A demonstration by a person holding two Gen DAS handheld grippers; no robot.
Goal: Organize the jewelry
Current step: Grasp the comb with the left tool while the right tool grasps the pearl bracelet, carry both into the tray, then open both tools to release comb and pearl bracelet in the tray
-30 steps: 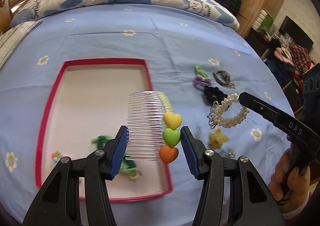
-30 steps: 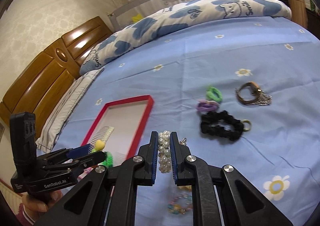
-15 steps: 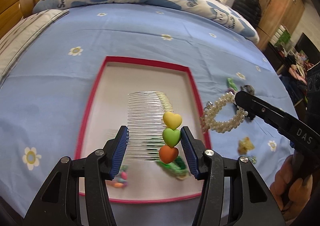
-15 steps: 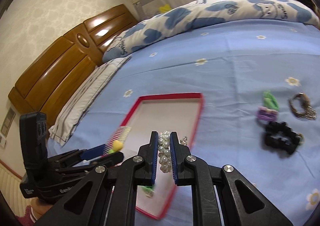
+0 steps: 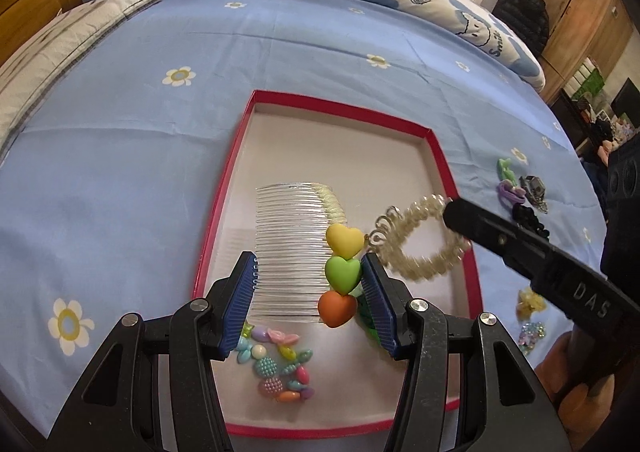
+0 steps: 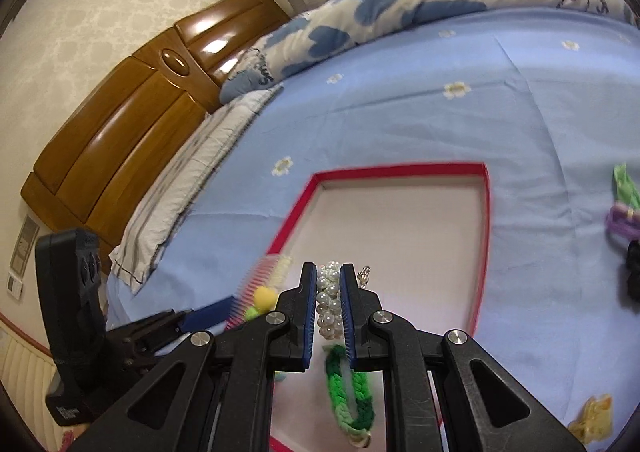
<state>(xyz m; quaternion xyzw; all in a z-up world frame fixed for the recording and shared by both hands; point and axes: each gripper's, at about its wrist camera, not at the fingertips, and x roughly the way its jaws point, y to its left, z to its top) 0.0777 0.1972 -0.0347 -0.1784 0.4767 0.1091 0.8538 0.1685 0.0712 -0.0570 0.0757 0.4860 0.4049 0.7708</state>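
Left fingers [image 5: 308, 276] pinch heart comb [image 5: 298, 248]; "DAS"-marked right fingers [image 6: 328, 302] pinch pearl bracelet [image 6: 329, 302].

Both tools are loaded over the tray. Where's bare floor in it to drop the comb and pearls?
Free: the far half of the tray, between its far rim and the comb. Crowded: the near end, with the bead bracelet on the near left and the green braided band under the pearl bracelet.

Clear glossy plastic hair comb [image 5: 294, 248] with matt rubbery-looking hearts, shiny pearl bracelet [image 6: 329, 302], a knitted yarn band [image 6: 347, 392], smooth cotton-looking bedsheet [image 5: 312, 48], glossy varnished wood headboard [image 6: 132, 124], and a matt card-like red-rimmed tray [image 5: 440, 164].
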